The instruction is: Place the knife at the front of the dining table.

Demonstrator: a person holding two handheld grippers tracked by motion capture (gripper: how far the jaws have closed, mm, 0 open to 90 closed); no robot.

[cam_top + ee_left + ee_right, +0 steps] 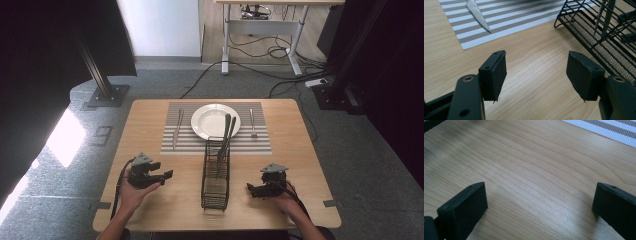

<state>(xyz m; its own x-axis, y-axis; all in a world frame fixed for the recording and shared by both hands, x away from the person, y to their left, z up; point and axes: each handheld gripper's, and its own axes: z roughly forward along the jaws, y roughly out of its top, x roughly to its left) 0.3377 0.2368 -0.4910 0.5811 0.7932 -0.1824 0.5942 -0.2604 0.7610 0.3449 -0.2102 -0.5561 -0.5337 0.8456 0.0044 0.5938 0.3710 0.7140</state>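
Observation:
A black wire cutlery basket (215,180) stands at the table's middle front, with two dark-handled utensils (226,134) leaning up out of it. Behind it a striped placemat (190,142) carries a white plate (214,120), a knife (177,129) on its left and a fork (252,123) on its right. My left gripper (162,171) is held left of the basket, open and empty. My right gripper (253,189) is held right of the basket, also open and empty. In the left gripper view the open gripper (536,58) faces bare wood, with the knife (477,16) ahead on the left and the basket (596,40) on the right. In the right gripper view the open gripper (540,187) hovers over bare wood.
The wooden table (150,120) has bare room along both sides of the placemat. A corner of the placemat (616,128) shows ahead of the right gripper. Black frame posts (100,80) and floor cables (280,75) lie beyond the table.

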